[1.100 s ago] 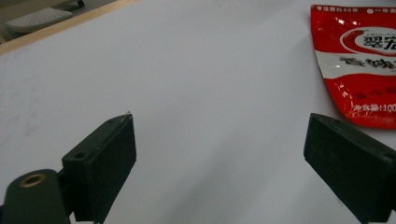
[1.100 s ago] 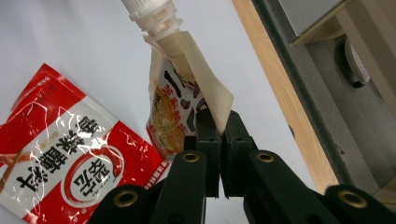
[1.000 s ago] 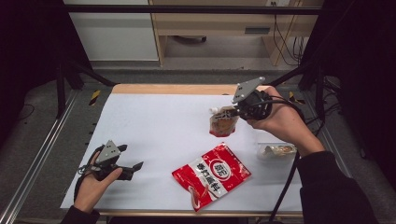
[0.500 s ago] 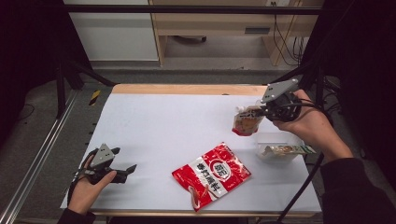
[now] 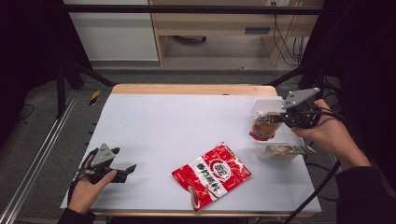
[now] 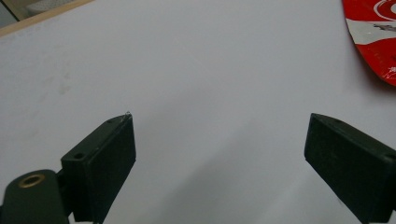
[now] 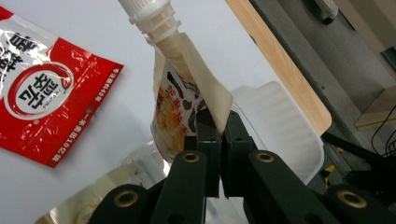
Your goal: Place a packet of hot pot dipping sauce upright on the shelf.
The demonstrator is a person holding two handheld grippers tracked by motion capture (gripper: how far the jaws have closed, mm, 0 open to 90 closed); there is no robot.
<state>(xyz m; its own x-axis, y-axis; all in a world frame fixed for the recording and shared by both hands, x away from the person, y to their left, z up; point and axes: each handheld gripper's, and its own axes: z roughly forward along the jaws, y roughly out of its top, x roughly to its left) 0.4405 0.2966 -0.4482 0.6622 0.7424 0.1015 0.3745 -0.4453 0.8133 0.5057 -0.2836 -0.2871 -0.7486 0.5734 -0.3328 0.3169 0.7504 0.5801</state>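
Pinching the flat side seam of a soft spouted sauce pouch (image 7: 180, 93), the right gripper (image 5: 283, 117) has its jaws closed tight, the pouch hanging above two clear rigid plastic trays (image 5: 280, 151) near the table's right edge. The left gripper (image 5: 122, 171) rests wide open and empty on bare white tabletop (image 5: 177, 126), a glossy red crinkled packet (image 5: 212, 175) off to its right.

Red packet (image 5: 211, 176), near-centre of table: white Chinese characters plus round white-and-red emblem holding a character; right gripper view (image 7: 39, 88) shows same emblem, strokes not surely readable. Spouted pouch (image 7: 180, 100), right: dark printed characters, illegible.
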